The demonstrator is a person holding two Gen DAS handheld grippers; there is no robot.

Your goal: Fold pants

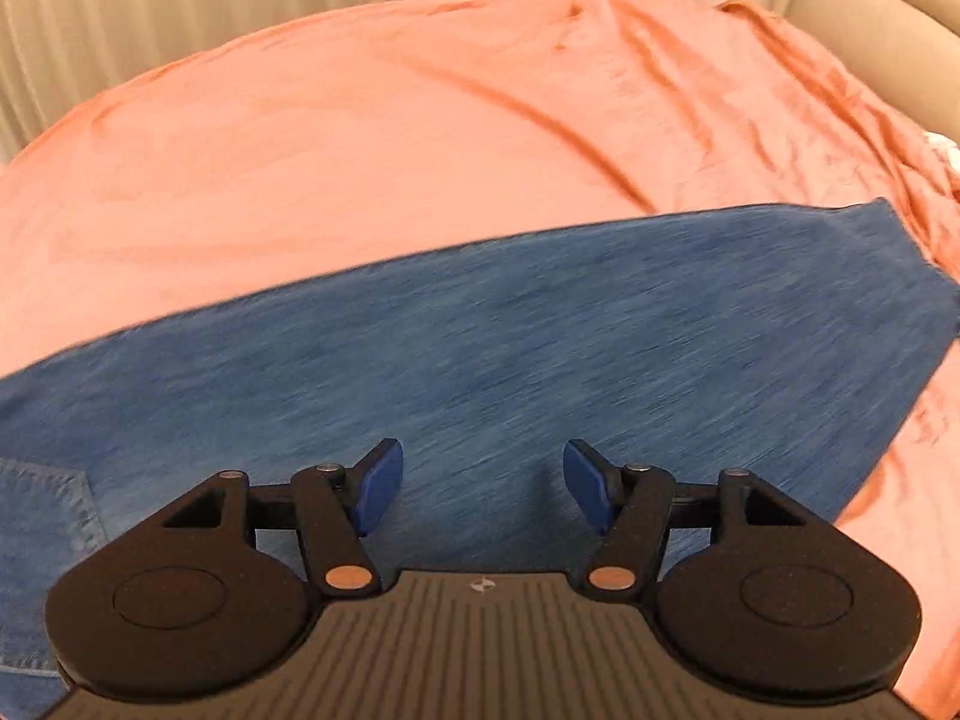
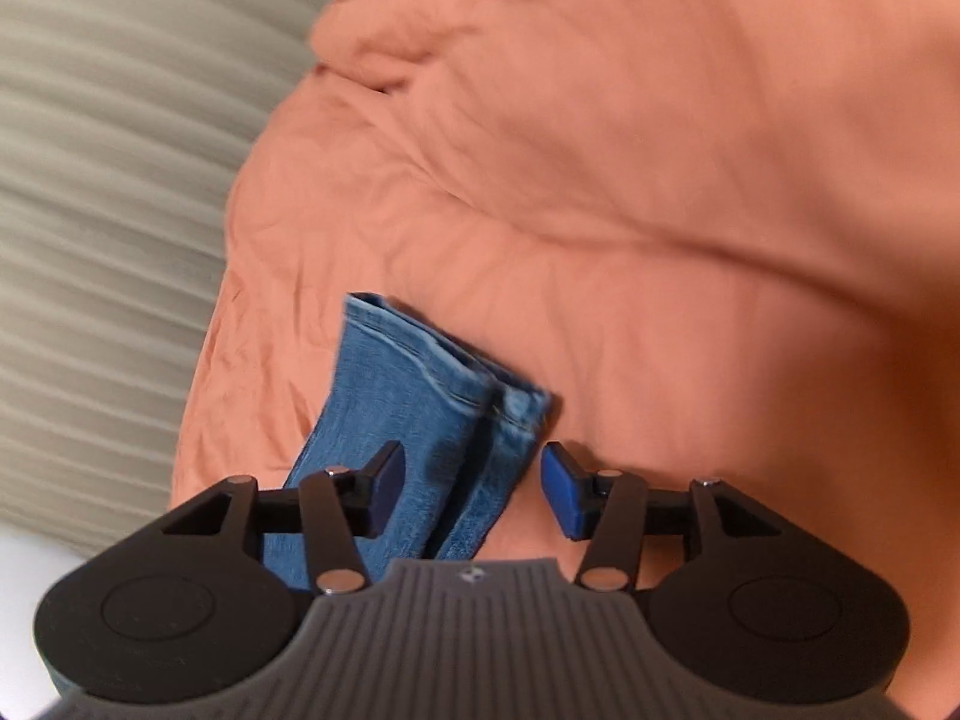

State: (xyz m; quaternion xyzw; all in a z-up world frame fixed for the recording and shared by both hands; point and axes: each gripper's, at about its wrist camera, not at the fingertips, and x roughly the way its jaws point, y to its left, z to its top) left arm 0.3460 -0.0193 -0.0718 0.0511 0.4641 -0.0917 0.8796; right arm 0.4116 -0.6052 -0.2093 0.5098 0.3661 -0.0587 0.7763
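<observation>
Blue denim pants (image 1: 480, 336) lie flat across an orange bed sheet (image 1: 336, 156), with a back pocket (image 1: 42, 516) at the lower left of the left wrist view. My left gripper (image 1: 483, 489) is open and empty, just above the denim. In the right wrist view the hemmed leg ends (image 2: 432, 396) lie stacked on the sheet (image 2: 660, 192). My right gripper (image 2: 471, 489) is open, with the leg ends under the gap between its blue pads. I cannot tell whether either gripper touches the fabric.
Beige pleated curtains (image 1: 180, 6) hang behind the bed and show blurred in the right wrist view (image 2: 114, 168). A padded beige headboard (image 1: 870, 6) stands at the upper right. The sheet is wrinkled near the headboard. A white object (image 1: 942, 147) peeks out at the right edge.
</observation>
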